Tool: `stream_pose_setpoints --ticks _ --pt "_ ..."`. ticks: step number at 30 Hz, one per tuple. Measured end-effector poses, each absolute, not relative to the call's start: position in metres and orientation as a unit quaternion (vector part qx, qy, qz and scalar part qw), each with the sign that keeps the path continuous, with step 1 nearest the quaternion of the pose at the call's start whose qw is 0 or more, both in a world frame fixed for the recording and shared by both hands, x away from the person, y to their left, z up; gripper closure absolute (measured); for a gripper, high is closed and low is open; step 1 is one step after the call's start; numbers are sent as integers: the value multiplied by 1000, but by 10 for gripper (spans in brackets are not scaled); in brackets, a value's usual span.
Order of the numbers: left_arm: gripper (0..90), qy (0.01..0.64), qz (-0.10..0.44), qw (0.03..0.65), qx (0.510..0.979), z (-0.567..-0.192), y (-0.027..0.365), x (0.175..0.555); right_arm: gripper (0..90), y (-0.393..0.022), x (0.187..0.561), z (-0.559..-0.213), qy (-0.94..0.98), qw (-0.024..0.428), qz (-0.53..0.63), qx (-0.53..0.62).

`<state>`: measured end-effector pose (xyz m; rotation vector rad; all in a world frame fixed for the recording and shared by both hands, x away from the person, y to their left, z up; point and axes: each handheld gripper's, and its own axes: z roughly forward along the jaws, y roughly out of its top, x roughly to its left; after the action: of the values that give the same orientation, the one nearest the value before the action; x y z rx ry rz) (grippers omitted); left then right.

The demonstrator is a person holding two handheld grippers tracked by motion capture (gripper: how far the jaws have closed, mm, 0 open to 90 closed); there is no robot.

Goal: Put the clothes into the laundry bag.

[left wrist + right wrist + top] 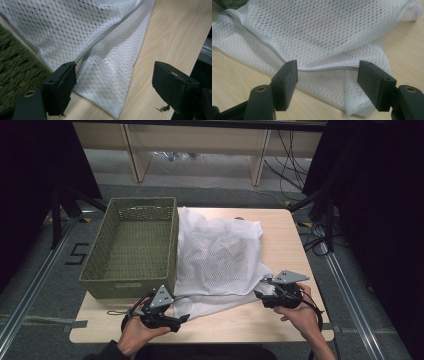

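My left jaws and right jaws stood apart over the near hem of the white mesh laundry bag, gripping nothing; it lay spread on the wooden bench right of the green woven basket, seemingly laid flat for folding

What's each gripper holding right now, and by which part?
Nothing. The left gripper and right gripper both have open jaws standing apart over the near edge of the white mesh bag.
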<state>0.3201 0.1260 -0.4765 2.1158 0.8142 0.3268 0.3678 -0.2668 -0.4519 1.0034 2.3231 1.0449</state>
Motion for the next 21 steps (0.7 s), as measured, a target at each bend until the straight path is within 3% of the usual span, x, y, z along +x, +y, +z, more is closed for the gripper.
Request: stream_pose_setpoints --ticks 21 --pt "181 317 126 411 845 -479 133 302 313 -266 327 -462 837 170 377 358"
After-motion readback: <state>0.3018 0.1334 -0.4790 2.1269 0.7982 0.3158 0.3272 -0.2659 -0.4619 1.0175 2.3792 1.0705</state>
